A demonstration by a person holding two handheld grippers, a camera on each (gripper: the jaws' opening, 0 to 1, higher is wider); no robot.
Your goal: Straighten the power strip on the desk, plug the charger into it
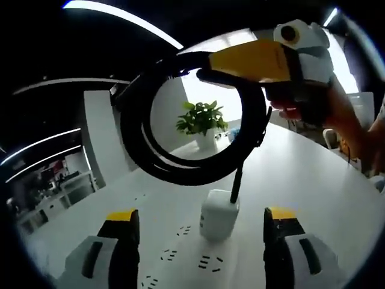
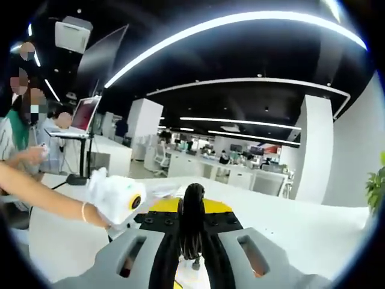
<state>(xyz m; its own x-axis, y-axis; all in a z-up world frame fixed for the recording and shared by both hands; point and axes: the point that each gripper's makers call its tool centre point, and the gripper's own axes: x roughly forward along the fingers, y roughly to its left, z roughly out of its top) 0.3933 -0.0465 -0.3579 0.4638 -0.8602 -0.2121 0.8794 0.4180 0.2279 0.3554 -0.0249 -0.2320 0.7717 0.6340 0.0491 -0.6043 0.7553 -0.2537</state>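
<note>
Looking along the left gripper [image 1: 201, 232] in the left gripper view, its two jaws stand wide apart with nothing between them. Each jaw has a yellow tip. Between the jaws, on the white desk [image 1: 313, 186], lies the white power strip [image 1: 186, 262], with its dark socket slots showing. A little ahead of the jaws, the white charger [image 1: 219, 223] stands upright on the strip. I cannot tell if it is pushed all the way in. A black cable [image 1: 192, 120] goes up from the charger and makes a big round coil above the jaws. Up and to the right, the right gripper [image 1: 207, 71] is closed on the top of that coil, with a hand [image 1: 337, 117] behind it. Through the coil, far off, sits a green plant [image 1: 201, 120].

In the right gripper view, the right gripper's [image 2: 193, 238] jaws pinch the black cable [image 2: 194, 211] tight between them. To the left of the jaws, the left gripper [image 2: 120, 198] hangs near, held by an arm [image 2: 42, 192].
</note>
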